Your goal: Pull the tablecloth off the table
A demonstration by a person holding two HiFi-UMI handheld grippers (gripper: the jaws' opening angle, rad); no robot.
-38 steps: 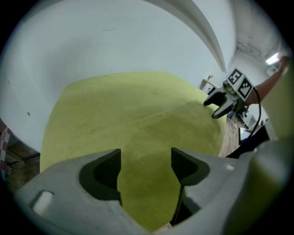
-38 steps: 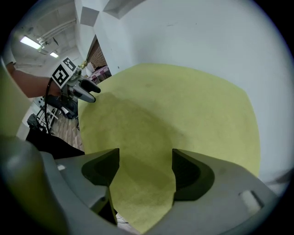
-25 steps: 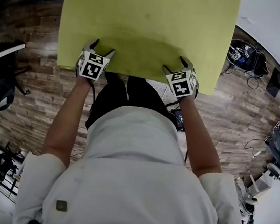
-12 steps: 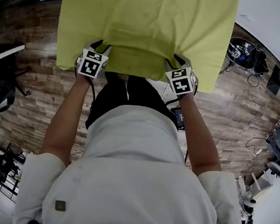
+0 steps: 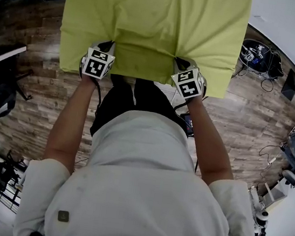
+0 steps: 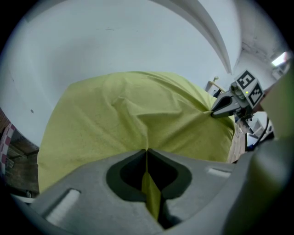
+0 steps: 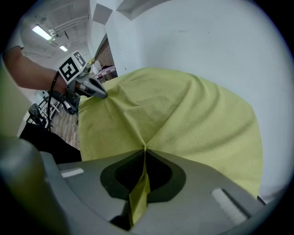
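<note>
Both tongs have just closed, and each one has cloth in it. In the left gripper view the left gripper (image 6: 146,152) has its jaws pressed together on a thin fold of the yellow-green tablecloth (image 5: 155,23), with a tongue of fabric trailing back between them. The right gripper view shows the same thing: the right gripper (image 7: 144,150) is pinching its own fold, creases fanning out from the nip.

In the head view the cloth fills the upper middle of the frame. It lies draped over the table, which is hidden beneath it, and the near hem hangs down towards the person over the wooden floor (image 5: 32,87). The two pinch points sit at the lower edge of the cloth, one left of centre and one right of centre, and the fabric between them is drawn into a shallow sag.

I judge this thing light, soft and limp. It bunches wherever it is nipped, it will not hold a shape, and it will trail and drag, not lift as a sheet. Slipping out of a thin fold looks like the main risk, so a deep bite near the hem is the place to hold. Two grips spread apart on the near edge, as here, should bring it off evenly. Nothing rests on top, so a steady pull towards the body looks like the next call.
</note>
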